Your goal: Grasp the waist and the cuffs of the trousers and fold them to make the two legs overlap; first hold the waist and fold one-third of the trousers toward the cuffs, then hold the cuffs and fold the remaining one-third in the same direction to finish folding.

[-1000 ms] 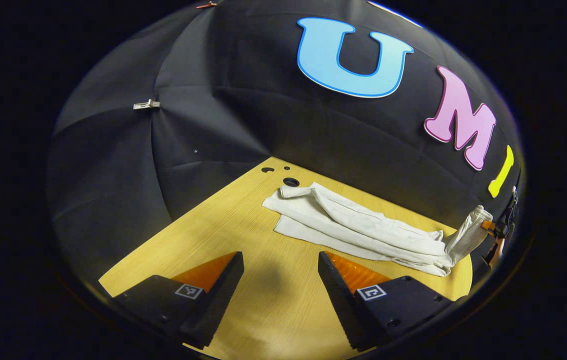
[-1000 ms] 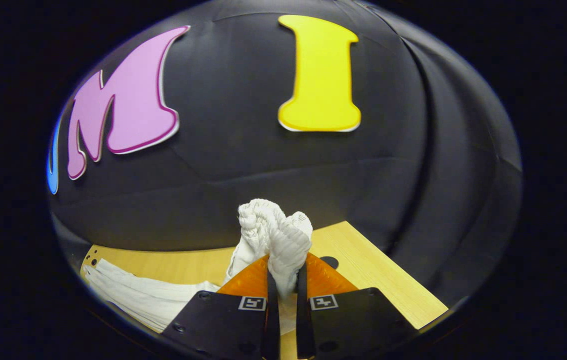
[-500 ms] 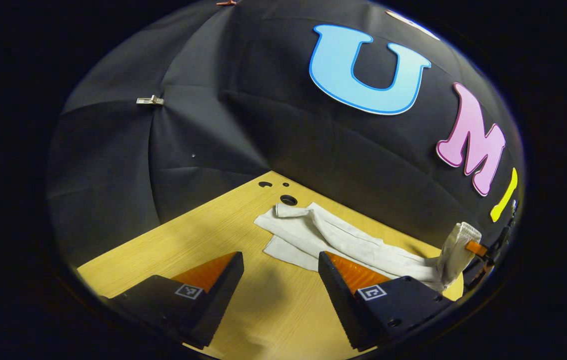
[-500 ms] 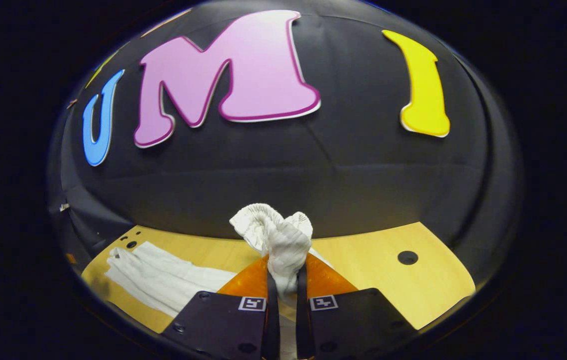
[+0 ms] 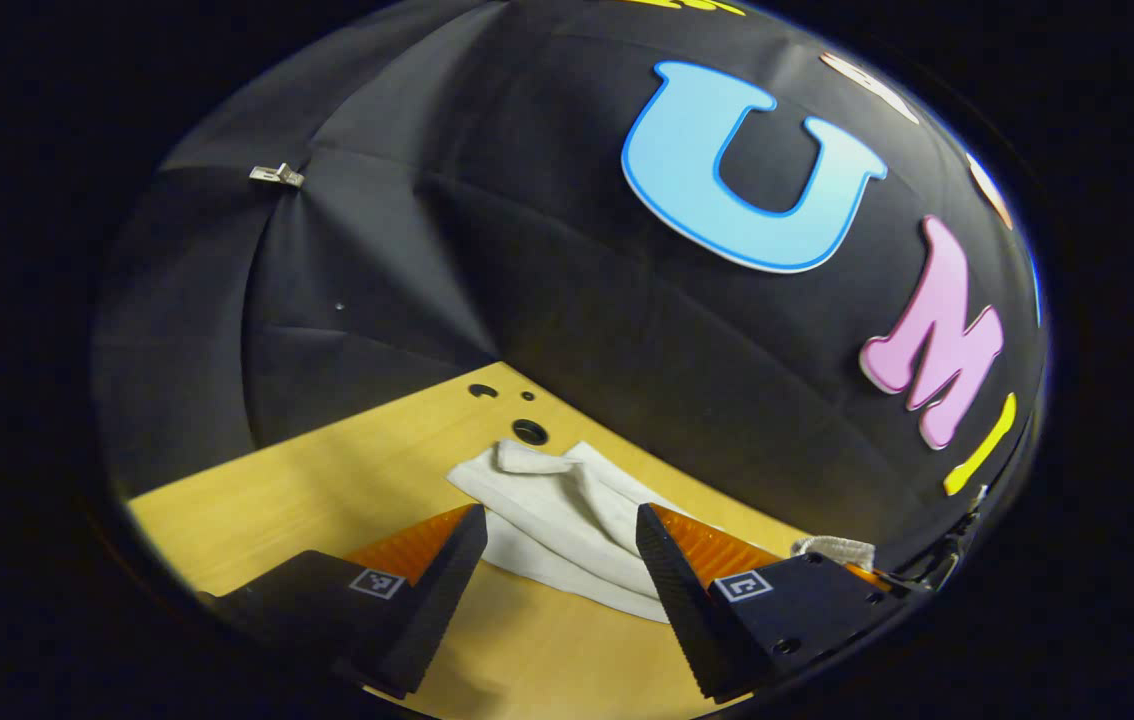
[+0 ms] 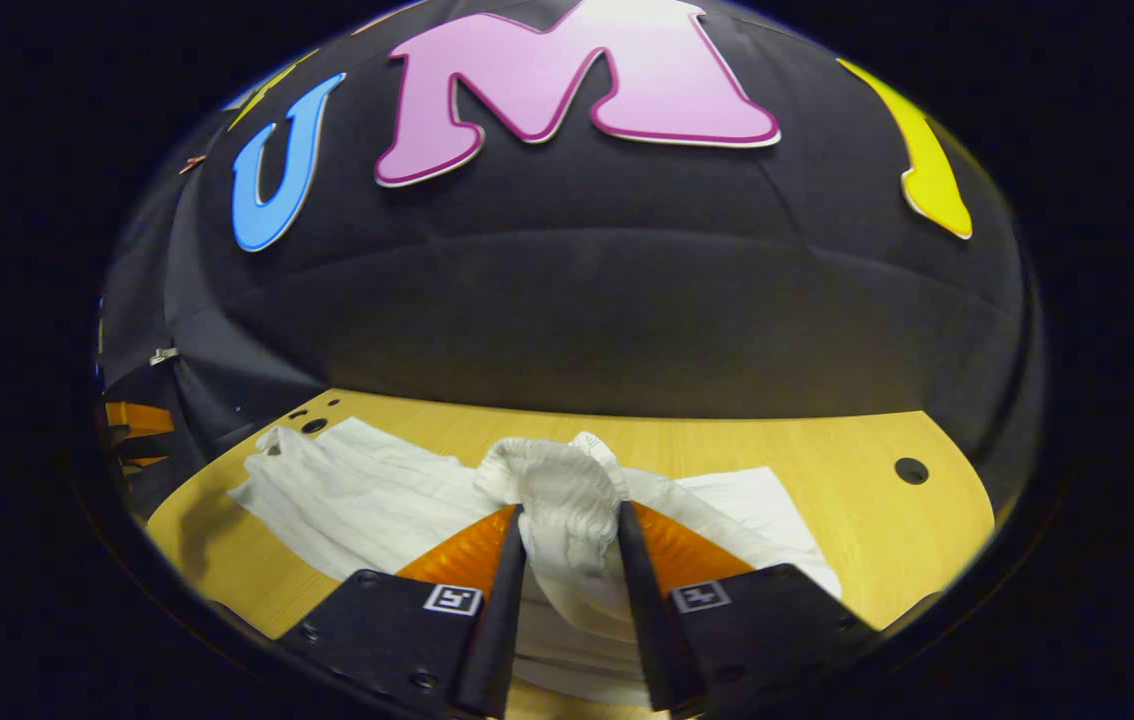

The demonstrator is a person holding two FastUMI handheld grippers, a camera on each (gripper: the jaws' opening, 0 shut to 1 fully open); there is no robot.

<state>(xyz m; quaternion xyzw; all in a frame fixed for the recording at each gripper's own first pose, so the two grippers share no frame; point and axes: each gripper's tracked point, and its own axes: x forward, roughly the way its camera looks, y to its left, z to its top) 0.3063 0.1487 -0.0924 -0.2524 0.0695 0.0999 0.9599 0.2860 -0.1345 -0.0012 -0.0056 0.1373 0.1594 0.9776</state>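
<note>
Since a second ago the right gripper [image 6: 570, 540] has dropped toward the wooden table [image 6: 832, 450], its fingers now spread a bit wider but with the bunched waist [image 6: 562, 490] between them. White trousers [image 5: 552, 515] lie along the table. Left gripper [image 5: 561, 565] hovers spread wide, empty, over the cuffs [image 5: 517, 455].

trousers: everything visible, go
The trousers are white, soft, wrinkled cloth lying lengthwise on the wooden table. One end lies flat near the table's holes, with a folded-over edge. The other end, a ribbed, bunched band, stands raised between the right gripper jaws, which press on it from both sides. The left gripper is open above the flat end, not touching.
</note>
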